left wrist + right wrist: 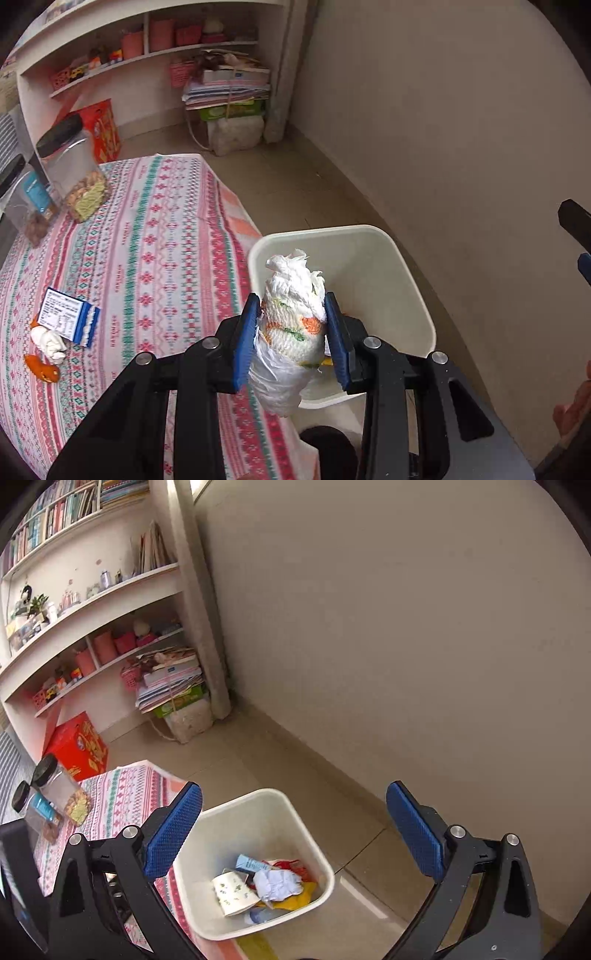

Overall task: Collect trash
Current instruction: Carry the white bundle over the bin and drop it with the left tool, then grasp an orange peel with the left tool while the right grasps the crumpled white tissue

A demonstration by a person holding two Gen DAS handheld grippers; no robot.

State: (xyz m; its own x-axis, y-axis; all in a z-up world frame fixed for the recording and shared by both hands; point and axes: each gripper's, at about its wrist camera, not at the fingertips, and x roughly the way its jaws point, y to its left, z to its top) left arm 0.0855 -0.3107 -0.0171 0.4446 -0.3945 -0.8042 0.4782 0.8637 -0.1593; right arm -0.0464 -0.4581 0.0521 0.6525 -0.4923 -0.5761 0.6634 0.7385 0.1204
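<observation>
My left gripper (291,332) is shut on a crumpled white paper towel (291,325) with orange and green print, held over the near rim of a white trash bin (406,280) beside the table. In the right wrist view the bin (295,827) holds a paper cup (234,891), a crumpled paper (279,884) and wrappers. My right gripper (293,834) is open and empty above the bin. On the patterned tablecloth (147,240) lie a small blue and white carton (68,316), a white wad (48,341) and orange peel (42,369).
Two clear jars with black lids (70,170) stand at the table's far left, also seen in the right wrist view (61,794). A red box (77,746), stacked books on a bag (173,690) and white shelves (92,609) stand by the far wall.
</observation>
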